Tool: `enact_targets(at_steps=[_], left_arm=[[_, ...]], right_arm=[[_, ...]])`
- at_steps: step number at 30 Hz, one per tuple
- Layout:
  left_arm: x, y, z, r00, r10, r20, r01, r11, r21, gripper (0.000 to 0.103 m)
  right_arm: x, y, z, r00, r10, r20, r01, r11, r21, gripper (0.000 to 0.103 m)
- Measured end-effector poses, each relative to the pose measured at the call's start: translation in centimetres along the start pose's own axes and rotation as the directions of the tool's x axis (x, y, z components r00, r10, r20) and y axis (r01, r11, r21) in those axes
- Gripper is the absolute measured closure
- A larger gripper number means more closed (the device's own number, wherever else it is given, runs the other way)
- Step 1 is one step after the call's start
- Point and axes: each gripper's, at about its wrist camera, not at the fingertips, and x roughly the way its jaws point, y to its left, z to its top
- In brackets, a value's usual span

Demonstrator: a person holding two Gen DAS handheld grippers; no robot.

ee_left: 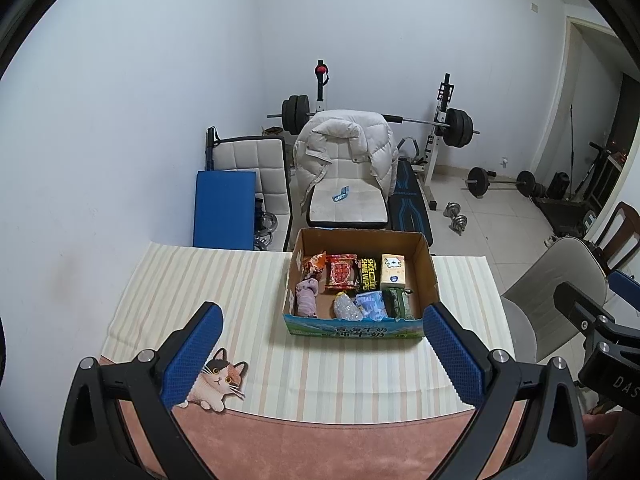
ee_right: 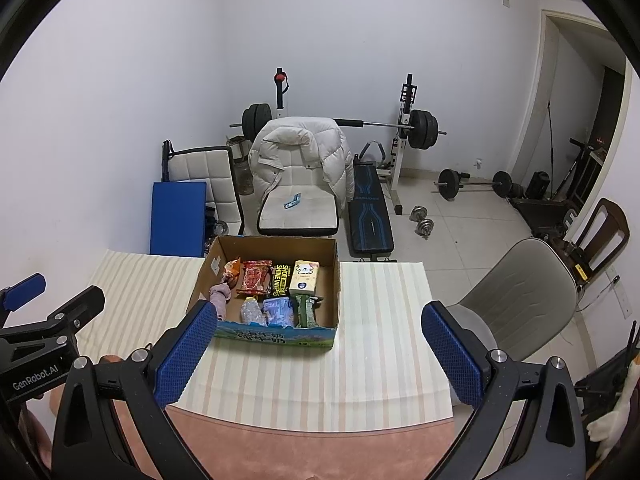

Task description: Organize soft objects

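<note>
A cardboard box (ee_left: 428,276) stands on the striped table mat, also in the right wrist view (ee_right: 334,280). It holds several soft items: a purple rolled cloth (ee_left: 306,298), a red snack pack (ee_left: 341,273), a black wipes pack (ee_left: 368,274), a tissue pack (ee_left: 394,271), a silvery pouch (ee_left: 346,307), a blue pack (ee_left: 372,304) and a green pack (ee_left: 396,302). My left gripper (ee_left: 322,350) is open and empty, near the box's front. My right gripper (ee_right: 320,354) is open and empty, in front of the box.
A cat-shaped coaster (ee_left: 218,380) lies at the mat's front left. A pink cloth (ee_left: 320,448) covers the table's near edge. A grey chair (ee_right: 520,296) stands to the right. A chair with a white jacket (ee_left: 344,148) and weight gear stand behind.
</note>
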Motion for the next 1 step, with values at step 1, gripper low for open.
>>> enact_targets(at_steps=[1], left_arm=[[-0.05,-0.05,0.01,1.000,0.001,0.002,-0.001,1.000,0.000,0.000]], right_arm=[[-0.01,-0.01,0.00,1.000,0.001,0.000,-0.001,1.000,0.000,0.000]])
